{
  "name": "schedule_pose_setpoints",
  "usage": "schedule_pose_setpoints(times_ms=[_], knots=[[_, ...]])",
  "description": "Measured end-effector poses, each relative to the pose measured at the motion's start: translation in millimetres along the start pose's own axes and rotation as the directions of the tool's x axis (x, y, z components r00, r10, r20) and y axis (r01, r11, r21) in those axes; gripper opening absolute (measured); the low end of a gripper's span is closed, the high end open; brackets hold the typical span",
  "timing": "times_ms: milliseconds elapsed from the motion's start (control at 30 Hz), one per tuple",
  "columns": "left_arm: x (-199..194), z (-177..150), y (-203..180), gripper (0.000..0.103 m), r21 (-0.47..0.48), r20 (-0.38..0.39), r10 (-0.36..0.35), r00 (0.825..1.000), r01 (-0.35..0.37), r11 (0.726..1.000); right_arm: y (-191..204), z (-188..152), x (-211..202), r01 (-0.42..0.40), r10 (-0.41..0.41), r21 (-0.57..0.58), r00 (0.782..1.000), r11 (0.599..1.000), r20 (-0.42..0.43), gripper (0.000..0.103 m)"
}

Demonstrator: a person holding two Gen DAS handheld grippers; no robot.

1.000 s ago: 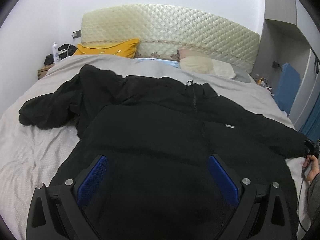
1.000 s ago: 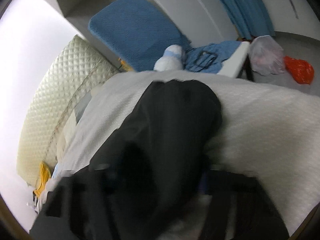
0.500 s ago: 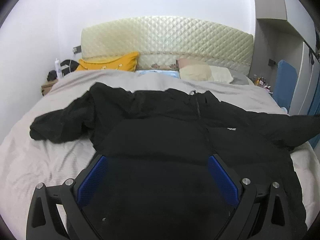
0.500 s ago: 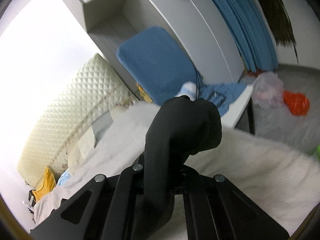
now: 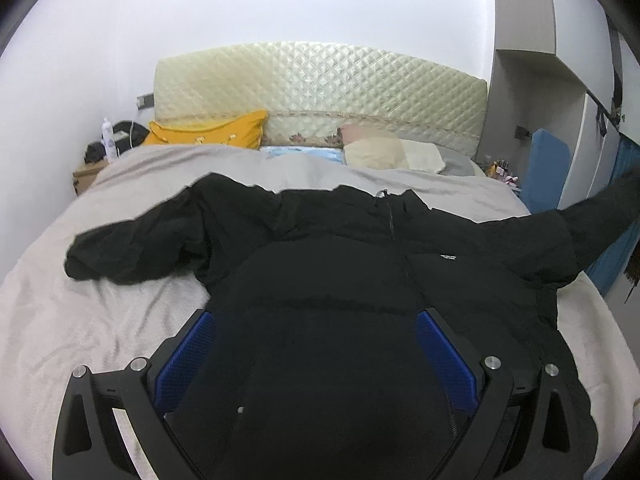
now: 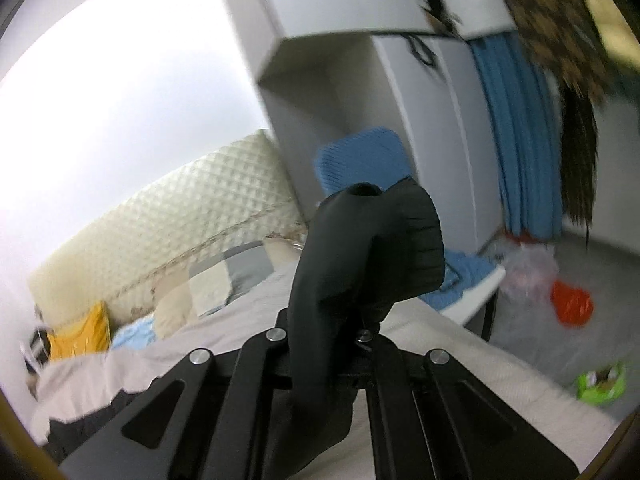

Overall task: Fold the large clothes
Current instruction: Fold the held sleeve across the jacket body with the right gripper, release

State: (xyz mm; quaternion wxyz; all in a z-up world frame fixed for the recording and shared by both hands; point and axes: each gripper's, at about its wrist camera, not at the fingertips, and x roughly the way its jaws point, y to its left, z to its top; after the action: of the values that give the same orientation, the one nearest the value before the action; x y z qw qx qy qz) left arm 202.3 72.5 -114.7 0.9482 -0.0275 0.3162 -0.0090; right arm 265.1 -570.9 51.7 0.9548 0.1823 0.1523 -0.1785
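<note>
Since a second ago, my right gripper (image 6: 340,344) has lifted the right sleeve (image 6: 372,248) of the black puffy zip-front jacket (image 5: 360,280) off the bed; earlier it lay flat on the pale grey bedsheet (image 5: 80,320), and now its cuff stands up in front of the camera with the wardrobe behind it. From the left wrist view that sleeve (image 5: 600,208) rises toward the right edge of the picture. My right jaws are pinched closed on the sleeve cloth just below the cuff. My left gripper (image 5: 316,344) hovers over the jacket's lower body, fingers spread wide, holding nothing.

The jacket lies front-up in the middle of the bed. Its long axis runs from the hem nearest me up to the collar, which points at the cream quilted headboard (image 5: 320,92). The other sleeve (image 5: 132,248) stretches out to the left, crumpled on the sheet.

To do this fold well, I judge I should carry the raised sleeve across the chest toward the zip, keeping it taut so it lands flat, while my left gripper presses the body down to stop it sliding.
</note>
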Motion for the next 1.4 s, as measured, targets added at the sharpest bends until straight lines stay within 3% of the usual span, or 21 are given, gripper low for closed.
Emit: schedule_pose_setpoints(times_ms=[167, 300, 467, 567, 767, 1000, 1100, 1233, 1400], knots=[[-11.6, -3.4, 12.5, 0.102, 0.012, 0.009, -0.005, 1.000, 0.005, 1.000, 93.9, 3.5, -33.7, -0.059, 0.068, -0.155, 0.997, 0.986, 0.048, 0.005], [-18.0, -3.9, 27.0, 0.102, -0.037, 0.027, -0.022, 0.999, 0.023, 0.999, 172.6, -7.2, -50.0, -0.117, 0.137, -0.276, 0.989, 0.954, 0.055, 0.006], [-25.3, -6.0, 38.3, 0.102, -0.045, 0.034, -0.046, 0.998, 0.047, 0.998, 268.4, -43.8, -61.7, -0.192, 0.210, -0.420, 0.978, 0.887, -0.002, 0.007], [-30.7, -5.9, 44.9, 0.102, -0.038, 0.056, -0.021, 0.998, 0.023, 0.999, 317.3, -72.8, -67.2, -0.269, 0.276, -0.463, 0.960, 0.845, -0.054, 0.007], [-37.6, -7.2, 62.6, 0.102, -0.082, 0.077, -0.024, 0.997, 0.031, 0.996, 380.8, -138.5, -64.4, -0.411, 0.369, -0.507, 0.910, 0.758, -0.188, 0.007], [-34.9, -6.6, 80.8, 0.102, -0.127, 0.072, -0.018, 0.997, 0.028, 0.992, 435.9, -239.5, -62.6, -0.539, 0.409, -0.504, 0.842, 0.675, -0.352, 0.008], [-33.9, -7.7, 88.3, 0.102, -0.154, 0.069, -0.010, 0.998, 0.020, 0.988, 456.0, -294.2, -49.2, -0.585, 0.385, -0.538, 0.809, 0.608, -0.444, 0.007], [-31.3, -10.3, 91.6, 0.102, -0.163, 0.059, -0.013, 0.998, 0.023, 0.986, 476.0, -357.2, -34.2, -0.632, 0.338, -0.548, 0.767, 0.548, -0.546, 0.007], [-22.4, -13.8, 95.7, 0.102, -0.172, 0.035, -0.021, 0.999, 0.026, 0.985, 477.2, -416.7, -17.3, -0.648, 0.282, -0.533, 0.740, 0.544, -0.611, 0.008]])
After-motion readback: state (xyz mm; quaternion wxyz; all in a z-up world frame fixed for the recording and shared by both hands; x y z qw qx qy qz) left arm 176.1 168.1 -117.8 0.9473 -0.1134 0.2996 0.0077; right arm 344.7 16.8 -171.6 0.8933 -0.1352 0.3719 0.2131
